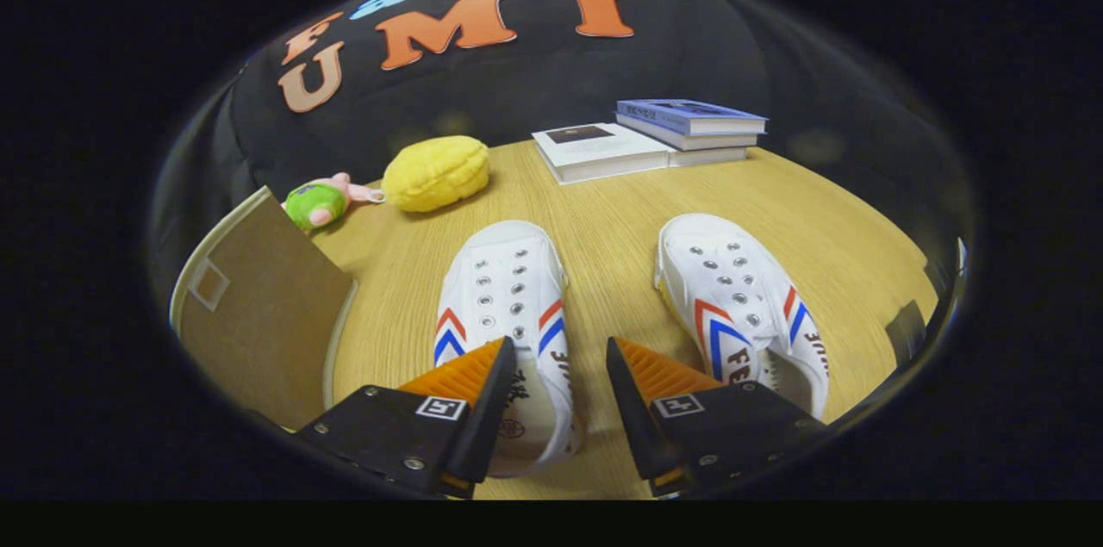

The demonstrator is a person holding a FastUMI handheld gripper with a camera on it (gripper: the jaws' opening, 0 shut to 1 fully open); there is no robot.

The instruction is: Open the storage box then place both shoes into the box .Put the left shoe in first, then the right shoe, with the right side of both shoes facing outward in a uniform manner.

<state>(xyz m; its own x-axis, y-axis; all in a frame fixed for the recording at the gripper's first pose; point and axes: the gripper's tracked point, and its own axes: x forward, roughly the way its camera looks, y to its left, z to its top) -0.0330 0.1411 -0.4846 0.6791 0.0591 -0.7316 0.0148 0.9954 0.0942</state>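
Two white canvas shoes with red and blue chevrons lie on the wooden table, toes pointing away from me. The left-hand shoe (508, 306) runs under and between my fingers, its heel end partly covered by the left finger. The right-hand shoe (741, 306) lies just outside the right finger, its heel hidden behind it. My gripper (558, 357) hovers above them, open, with nothing pressed between the fingers. The storage box (258, 314) sits to the left of the shoes, its brown lid lying flat on top.
A yellow plush (436, 173) and a small green and pink toy (319, 202) lie beyond the box. Books (655, 138) are stacked at the far side of the table (620, 211), against the black cloth wall.
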